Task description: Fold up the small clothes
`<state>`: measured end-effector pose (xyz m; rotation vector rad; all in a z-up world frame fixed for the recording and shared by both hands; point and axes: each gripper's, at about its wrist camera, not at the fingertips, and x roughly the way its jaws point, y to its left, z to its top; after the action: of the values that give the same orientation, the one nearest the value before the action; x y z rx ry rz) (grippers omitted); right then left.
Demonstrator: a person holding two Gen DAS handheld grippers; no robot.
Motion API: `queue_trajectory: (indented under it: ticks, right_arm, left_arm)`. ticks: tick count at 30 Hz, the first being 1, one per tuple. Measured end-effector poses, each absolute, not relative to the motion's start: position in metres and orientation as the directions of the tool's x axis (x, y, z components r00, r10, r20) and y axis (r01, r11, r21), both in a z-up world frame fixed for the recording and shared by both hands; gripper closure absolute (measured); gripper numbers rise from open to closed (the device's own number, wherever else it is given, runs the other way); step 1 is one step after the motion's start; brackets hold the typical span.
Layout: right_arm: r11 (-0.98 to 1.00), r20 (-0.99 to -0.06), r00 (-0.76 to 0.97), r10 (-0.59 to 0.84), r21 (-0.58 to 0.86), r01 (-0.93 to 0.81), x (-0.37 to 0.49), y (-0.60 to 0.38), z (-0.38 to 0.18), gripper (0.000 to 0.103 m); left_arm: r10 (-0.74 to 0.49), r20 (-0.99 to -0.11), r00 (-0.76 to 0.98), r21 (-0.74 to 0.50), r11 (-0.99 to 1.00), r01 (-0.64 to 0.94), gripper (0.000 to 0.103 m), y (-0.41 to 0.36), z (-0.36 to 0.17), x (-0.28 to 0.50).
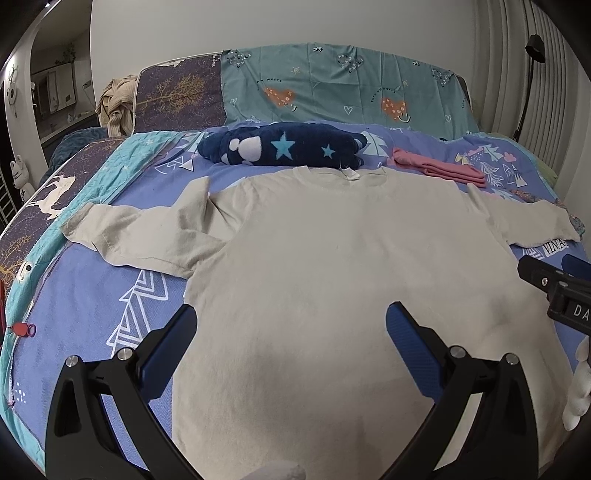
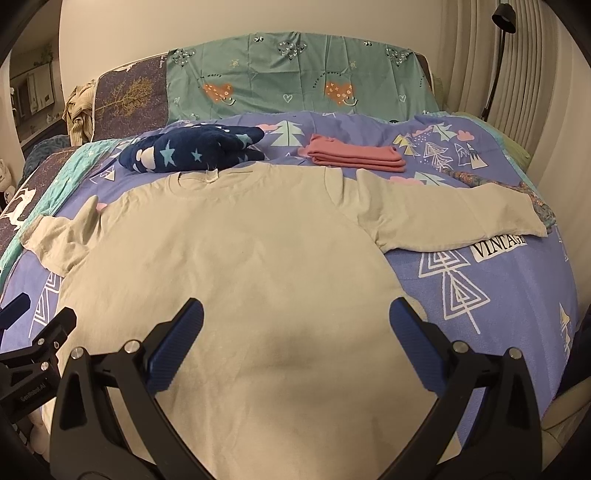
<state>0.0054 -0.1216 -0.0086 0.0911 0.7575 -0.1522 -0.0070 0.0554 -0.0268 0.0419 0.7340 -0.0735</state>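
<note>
Between spread fingers: beige shirt, flat.

Wall: plain white
Bed: purple tree-print cover
Headboard: teal sheet draped
Curtain: pleated, right of jaws

A cream long-sleeved shirt lies spread flat on the bed, neckline at the far end, hem nearest, one sleeve stretched out straight to the right and the left one rumpled. Beyond its collar sit a folded navy star-print garment and, to the right, a neatly folded pink garment.
</note>
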Motion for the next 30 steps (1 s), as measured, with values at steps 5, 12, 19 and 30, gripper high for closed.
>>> queue_trajectory:
  ticks: [5,12,19,30]
  right_arm:
    - [0.985,-0.691,0.715,-0.106,0.026,0.171,0.006,-0.122,-0.009,0.002]
    - [0.986,-0.689,0.717,-0.104,0.025,0.168,0.007,-0.12,-0.009,0.002]
    - [0.986,-0.689,0.717,-0.103,0.024,0.165,0.008,-0.118,-0.009,0.002]
    - [0.986,-0.694,0.712,-0.106,0.018,0.164,0.011,-0.116,-0.01,0.002]
  left_arm:
    - [-0.05,-0.672,0.738,0.009,0.997,0.075,0.001,0.057,-0.028,-0.006]
    - [-0.039,-0.704,0.709,-0.008,0.999,0.048,0.001,0.068,-0.034,-0.002]
    - [-0.029,-0.697,0.717,-0.012,1.0,0.028,0.001,0.076,-0.033,-0.003]
    - [-0.053,-0.661,0.749,-0.066,0.998,0.012,0.001,0.092,-0.029,-0.003]
